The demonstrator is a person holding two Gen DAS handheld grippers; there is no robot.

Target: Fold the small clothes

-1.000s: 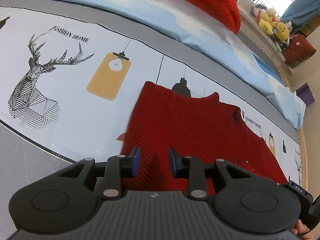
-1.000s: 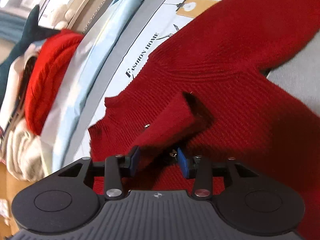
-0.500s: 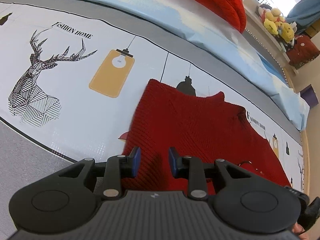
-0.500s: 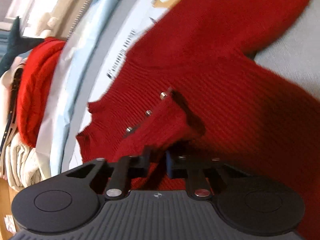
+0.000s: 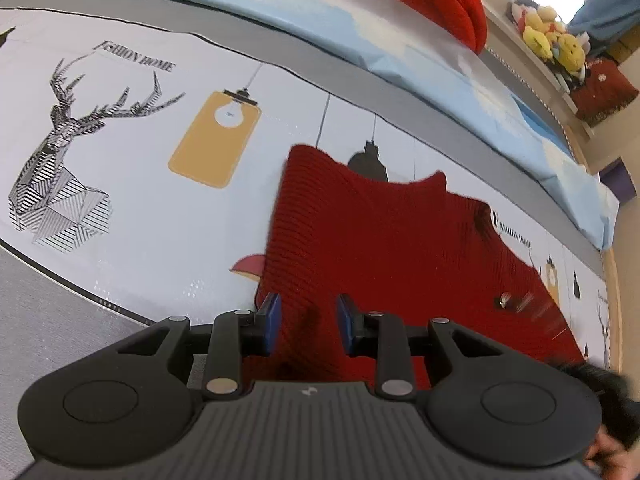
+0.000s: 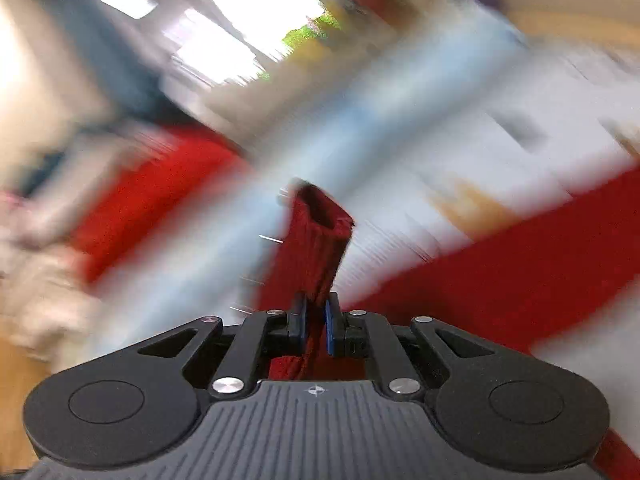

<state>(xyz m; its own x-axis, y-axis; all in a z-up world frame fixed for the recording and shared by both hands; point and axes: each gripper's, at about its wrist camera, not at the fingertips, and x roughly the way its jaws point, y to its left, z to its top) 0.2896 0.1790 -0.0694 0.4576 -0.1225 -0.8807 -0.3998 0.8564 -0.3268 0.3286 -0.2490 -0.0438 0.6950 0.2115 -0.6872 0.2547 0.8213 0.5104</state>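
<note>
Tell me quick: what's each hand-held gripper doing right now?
Left hand-held gripper: open, holding nothing, over the red knit sweater.
Right hand-held gripper: shut on the sweater's sleeve.

A white printed bedsheet carries a striped black stag head, an orange hanging-lamp motif and "Fashion Home" lettering. Beyond it lies a pale blue folded quilt. Yellow plush toys sit on a cream ledge (near a bright window).

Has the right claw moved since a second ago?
Yes. The right claw, shut on the red sweater's cuff, has lifted it off the sweater body toward the blue bedding.
</note>
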